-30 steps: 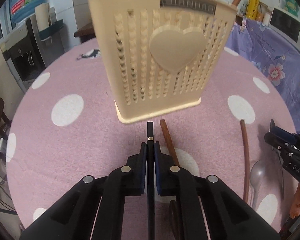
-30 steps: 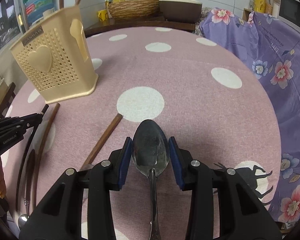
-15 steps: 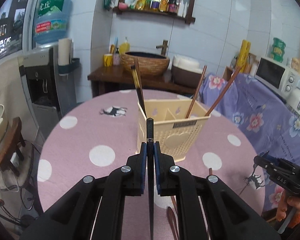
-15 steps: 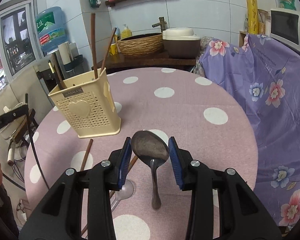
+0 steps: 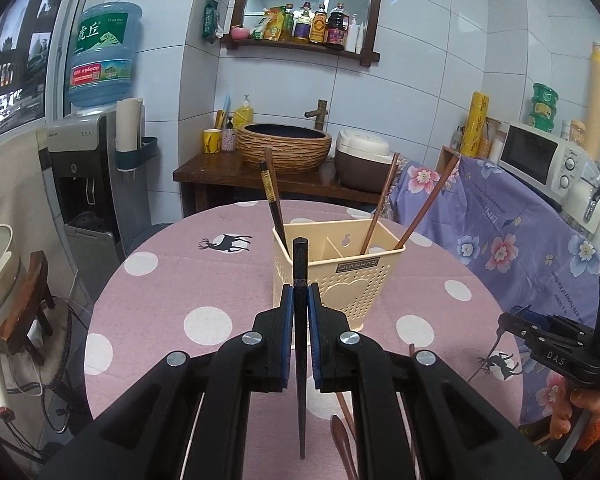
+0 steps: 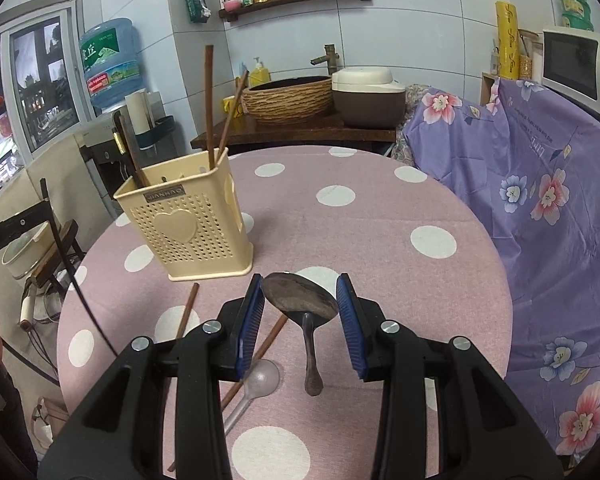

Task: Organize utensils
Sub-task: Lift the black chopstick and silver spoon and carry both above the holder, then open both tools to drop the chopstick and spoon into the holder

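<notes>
My left gripper [image 5: 300, 304] is shut on a black chopstick [image 5: 300, 344] and holds it upright above the table, just in front of the cream utensil holder [image 5: 352, 280]. The holder has three chopsticks [image 5: 376, 216] standing in it. My right gripper [image 6: 300, 300] is shut on the bowl of a metal spoon [image 6: 300, 300], whose handle hangs down above the table. The holder [image 6: 188, 224] stands to the left in the right wrist view, and the black chopstick [image 6: 60, 240] shows at the far left.
On the pink polka-dot tablecloth [image 6: 340, 208] lie two brown chopsticks [image 6: 186, 312] and a clear plastic spoon [image 6: 260, 378]. A brown spoon [image 5: 342, 440] lies near the left gripper. A purple floral cloth [image 6: 540, 184] covers furniture at the right. A water dispenser [image 5: 84, 184] stands at the left.
Both grippers have risen from the table with their loads. The left gripper lifted the black chopstick and the right gripper lifted the spoon, so the views now look across the room.
</notes>
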A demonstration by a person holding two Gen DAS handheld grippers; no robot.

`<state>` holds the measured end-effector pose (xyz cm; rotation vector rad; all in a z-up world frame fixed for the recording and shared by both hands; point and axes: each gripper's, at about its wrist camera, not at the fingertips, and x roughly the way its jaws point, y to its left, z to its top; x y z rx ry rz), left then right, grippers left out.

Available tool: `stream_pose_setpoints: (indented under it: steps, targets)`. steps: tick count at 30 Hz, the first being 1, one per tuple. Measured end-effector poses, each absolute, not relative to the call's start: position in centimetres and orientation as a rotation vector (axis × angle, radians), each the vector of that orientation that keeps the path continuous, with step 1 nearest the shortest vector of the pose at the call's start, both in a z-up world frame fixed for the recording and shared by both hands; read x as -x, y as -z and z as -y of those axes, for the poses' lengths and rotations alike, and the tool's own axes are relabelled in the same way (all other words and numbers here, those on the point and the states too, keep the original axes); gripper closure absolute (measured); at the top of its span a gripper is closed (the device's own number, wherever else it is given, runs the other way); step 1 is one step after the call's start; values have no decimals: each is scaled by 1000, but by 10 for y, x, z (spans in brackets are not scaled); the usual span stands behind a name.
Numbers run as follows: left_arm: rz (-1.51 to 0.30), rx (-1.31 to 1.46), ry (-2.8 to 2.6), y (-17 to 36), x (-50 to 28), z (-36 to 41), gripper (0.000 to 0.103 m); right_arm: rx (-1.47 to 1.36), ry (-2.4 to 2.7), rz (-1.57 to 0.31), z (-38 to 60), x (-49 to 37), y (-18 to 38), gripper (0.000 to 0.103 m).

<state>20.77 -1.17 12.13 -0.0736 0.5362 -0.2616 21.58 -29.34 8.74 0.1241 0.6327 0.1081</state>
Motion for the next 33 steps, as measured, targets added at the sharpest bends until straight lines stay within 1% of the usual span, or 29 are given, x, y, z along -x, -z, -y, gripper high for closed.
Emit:
stream_pose_setpoints:
  steps: [5, 8, 14, 17, 19, 21, 28, 33]
  targets:
    - [-489, 76, 279, -145, -207, 11, 95, -121, -187, -583, 275, -220, -115, 65]
    - [-441, 67, 302, -173, -211, 18, 95, -121, -239, -532, 258, -230, -143, 65]
    - [-355, 65, 313, -243, -237, 36, 95, -122, -316, -378, 213, -261, -219, 65]
    - [-302, 52, 245, -265, -260, 44, 95, -90, -301, -326, 192, -280, -237, 65]
    - [-304, 46, 215, -264, -274, 47, 95, -62, -281, -303, 179, -293, -238, 65]
    - [-329, 54, 197, -253, -289, 47, 95, -51, -270, -309, 172, -307, -228, 65]
    - [-425, 62, 187, -189, -307, 43, 95, -8, -230, -401, 158, -337, -163, 65]
    - [-470, 48, 194, -159, -309, 46, 94, 7, -215, -455, 156, -347, -130, 65]
